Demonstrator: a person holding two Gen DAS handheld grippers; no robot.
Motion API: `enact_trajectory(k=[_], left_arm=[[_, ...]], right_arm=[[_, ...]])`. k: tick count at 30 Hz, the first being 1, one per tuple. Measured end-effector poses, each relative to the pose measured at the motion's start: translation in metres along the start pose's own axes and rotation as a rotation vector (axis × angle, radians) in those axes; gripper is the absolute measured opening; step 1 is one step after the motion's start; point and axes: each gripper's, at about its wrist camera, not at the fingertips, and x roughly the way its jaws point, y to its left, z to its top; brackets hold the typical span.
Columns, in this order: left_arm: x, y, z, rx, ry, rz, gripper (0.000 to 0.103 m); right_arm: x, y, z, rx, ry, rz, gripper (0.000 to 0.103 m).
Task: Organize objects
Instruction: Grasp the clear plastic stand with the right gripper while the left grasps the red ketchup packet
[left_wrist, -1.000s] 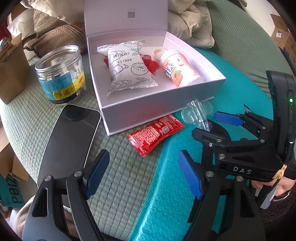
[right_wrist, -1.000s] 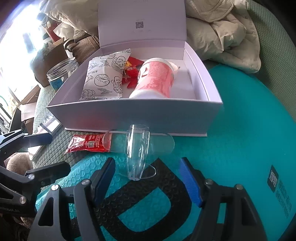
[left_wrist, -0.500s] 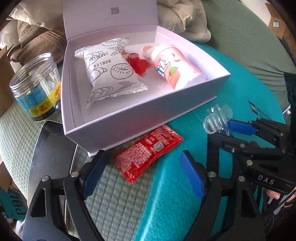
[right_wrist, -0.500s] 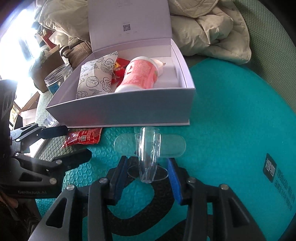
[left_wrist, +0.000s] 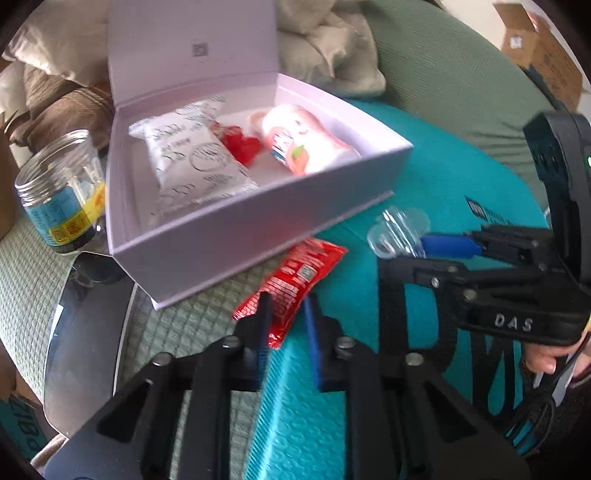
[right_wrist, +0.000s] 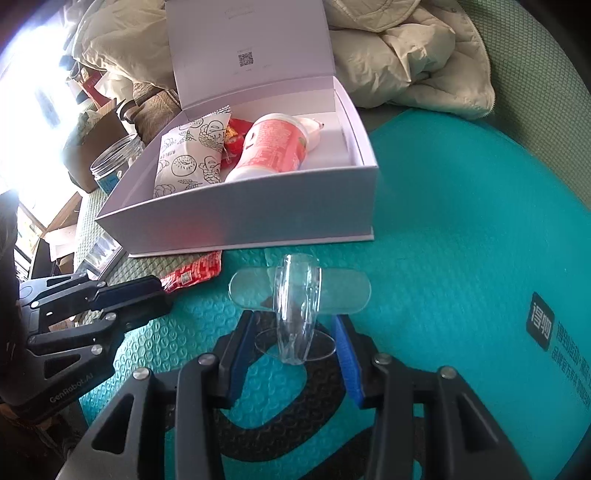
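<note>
Lying underneath both tools: teal embossed mat (right_wrist: 461, 221) with a black printed figure and a label patch of text at the right gripper's far right; spreading over a green quilted cover (left_wrist: 173, 328) that is showing to the left gripper's left.

Right gripper (right_wrist: 291, 343): closing blue pads on a clear plastic holder (right_wrist: 297, 306), pads flanking its narrow upright part; actual contact hard to confirm through the transparency; holder standing on the mat directly ahead of the tips, its flat oval wing crossing just beyond them.

Left gripper (left_wrist: 286, 325): narrowing to a small gap around the near corner of a red snack packet (left_wrist: 295, 280); packet lying half on the mat, half on the quilted cover, straight ahead of the tips; pinch looking made, blur preventing certainty.

Sitting beyond both grippers: open white box (right_wrist: 236, 218), lid standing up at the back; holding a white illustrated snack bag (left_wrist: 192, 158), red wrapped sweets (left_wrist: 242, 146) and a pink drink bottle (right_wrist: 273, 147) lying on its side.

Resting to the left gripper's left: a glossy dark slab (left_wrist: 85, 332) near its fingers; a clear jar (left_wrist: 61, 192) with a blue and yellow label farther ahead.

Piling up behind the box: beige padded jacket (right_wrist: 406, 55), cushions and cardboard boxes; bright window glare washing out the right gripper's far left.
</note>
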Motion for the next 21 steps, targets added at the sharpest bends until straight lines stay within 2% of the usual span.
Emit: enact_trajectory(k=[3,7,13,15,19,20,21], left_arm=[[-0.003,-0.003,-0.002,-0.006,0.028,-0.022,0.01],[-0.011,-0.015,-0.007,0.013,0.029,-0.037,0.009],[-0.015,-0.024,-0.027,-0.024,0.119,-0.172,0.008],[-0.026,-0.03,-0.037,-0.012,0.118,-0.16,0.008],[-0.042,-0.041,-0.04,0.033,0.052,-0.086,0.01],[-0.043,-0.043,-0.038,0.045,0.039,-0.057,0.012],[-0.044,-0.043,-0.036,0.051,0.03,-0.018,0.018]], right_arm=[[-0.003,0.005,-0.006,-0.039,0.009,-0.029,0.043],[-0.009,0.002,-0.016,-0.005,0.008,-0.023,0.043],[-0.019,0.01,-0.036,-0.055,0.029,-0.065,0.043],[-0.023,0.01,-0.042,-0.056,0.024,-0.046,0.043],[-0.028,0.007,-0.049,-0.045,0.007,-0.037,0.044],[-0.029,0.008,-0.051,-0.045,0.007,-0.046,0.044],[-0.028,0.007,-0.051,-0.048,0.008,-0.057,0.044]])
